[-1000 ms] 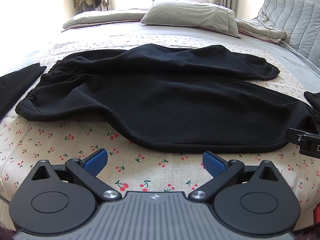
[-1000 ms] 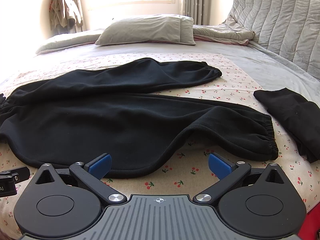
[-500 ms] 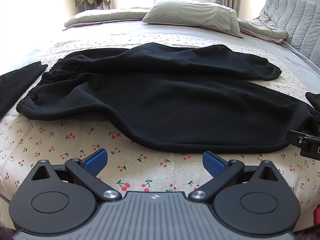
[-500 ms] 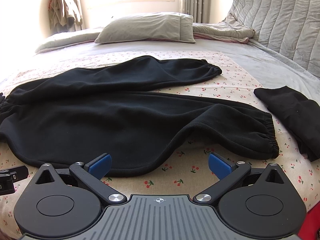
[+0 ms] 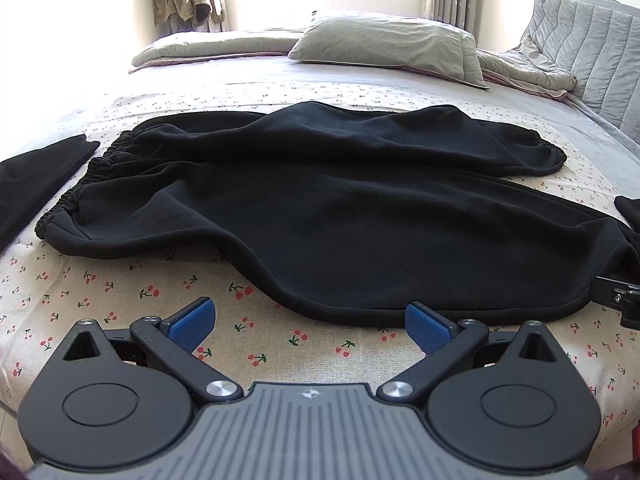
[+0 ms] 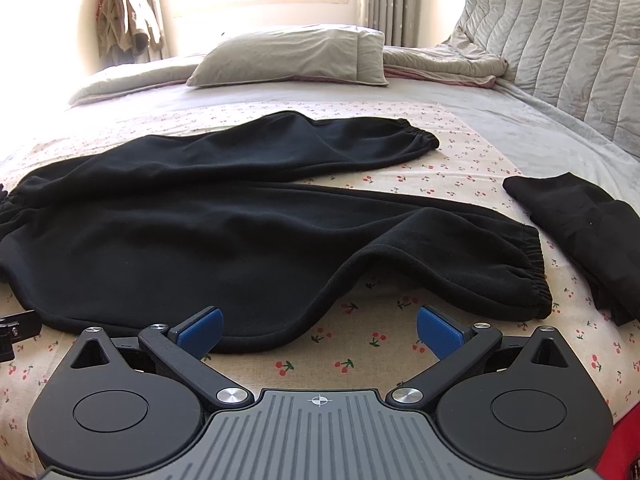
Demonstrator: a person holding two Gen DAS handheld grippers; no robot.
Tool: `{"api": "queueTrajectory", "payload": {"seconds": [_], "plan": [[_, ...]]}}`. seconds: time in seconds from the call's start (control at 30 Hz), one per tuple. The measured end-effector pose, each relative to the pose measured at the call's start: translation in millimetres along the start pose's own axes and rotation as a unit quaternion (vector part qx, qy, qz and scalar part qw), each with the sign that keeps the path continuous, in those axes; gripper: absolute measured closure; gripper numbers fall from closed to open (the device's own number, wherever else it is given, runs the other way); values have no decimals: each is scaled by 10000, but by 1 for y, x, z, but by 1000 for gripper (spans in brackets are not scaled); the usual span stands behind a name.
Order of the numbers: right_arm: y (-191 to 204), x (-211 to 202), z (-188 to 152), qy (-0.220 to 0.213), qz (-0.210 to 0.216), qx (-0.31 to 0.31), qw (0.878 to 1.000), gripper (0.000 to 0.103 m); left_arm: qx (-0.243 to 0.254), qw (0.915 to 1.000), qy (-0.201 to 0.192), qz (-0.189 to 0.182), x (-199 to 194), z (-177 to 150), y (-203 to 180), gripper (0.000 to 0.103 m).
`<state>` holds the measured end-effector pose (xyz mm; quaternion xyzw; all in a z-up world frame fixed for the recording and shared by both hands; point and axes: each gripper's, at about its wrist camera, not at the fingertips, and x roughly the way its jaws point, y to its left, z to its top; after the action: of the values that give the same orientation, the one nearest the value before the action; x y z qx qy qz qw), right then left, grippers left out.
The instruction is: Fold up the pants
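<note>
Nearest each camera, the left gripper [image 5: 307, 318] and the right gripper [image 6: 319, 326] both hovered low over the near edge of the bed [image 5: 120, 280], jaws spread wide and gripping nothing. Just beyond them lay the black pants [image 5: 340, 208], spread on the cherry-print sheet with their long axis running across the view: waistband [image 5: 80, 184] to the left, cuffs to the right. The near hem curved close in front of both sets of jaws; in the right wrist view it lay against the left blue pad, though contact could not be confirmed. The near leg's cuff [image 6: 532, 268] sat ahead and right of the right gripper, so that arm seemed the nearer for it, while the left seemed better placed for the waistband. The far leg [image 6: 320, 144] angled away behind. Other dark garments [image 6: 592, 232] lay off to the sides. Furthest back were pillows [image 5: 384, 44].
</note>
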<state>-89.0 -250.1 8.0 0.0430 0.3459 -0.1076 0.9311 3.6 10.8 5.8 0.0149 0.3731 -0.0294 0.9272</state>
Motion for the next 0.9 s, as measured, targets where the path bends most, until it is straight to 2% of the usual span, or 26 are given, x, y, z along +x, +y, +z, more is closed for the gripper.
{"api": "queueTrajectory", "payload": {"seconds": [0.13,0.3,0.43,0.53,0.63,0.73,0.8,0.87,0.9], "plan": [[-10,2,9,115,113,-169,9997,0,-147,9996,72,-224,7,4,19,0],[-39,9,32,404,84,-86,9991,0,-277,9983,275,-442,19,12,42,0],[-78,17,51,515,-134,58,9986,0,-297,9930,200,-1130,22,14,47,0],[-114,28,62,616,-223,426,9969,0,6,9868,215,-1606,25,13,28,0],[-148,44,68,755,-144,909,9929,0,422,9766,267,-2092,32,12,1,2],[-176,58,66,872,-130,1301,9876,1,919,9601,272,-2627,42,10,-29,4],[-193,66,62,913,-156,1515,9841,3,1291,9466,223,-2944,48,7,-50,8],[-207,73,56,966,-122,1704,9805,11,1639,9338,167,-3177,55,3,-69,19],[-214,78,52,1003,-40,1813,9783,20,1787,9288,142,-3245,58,0,-77,21]]}}
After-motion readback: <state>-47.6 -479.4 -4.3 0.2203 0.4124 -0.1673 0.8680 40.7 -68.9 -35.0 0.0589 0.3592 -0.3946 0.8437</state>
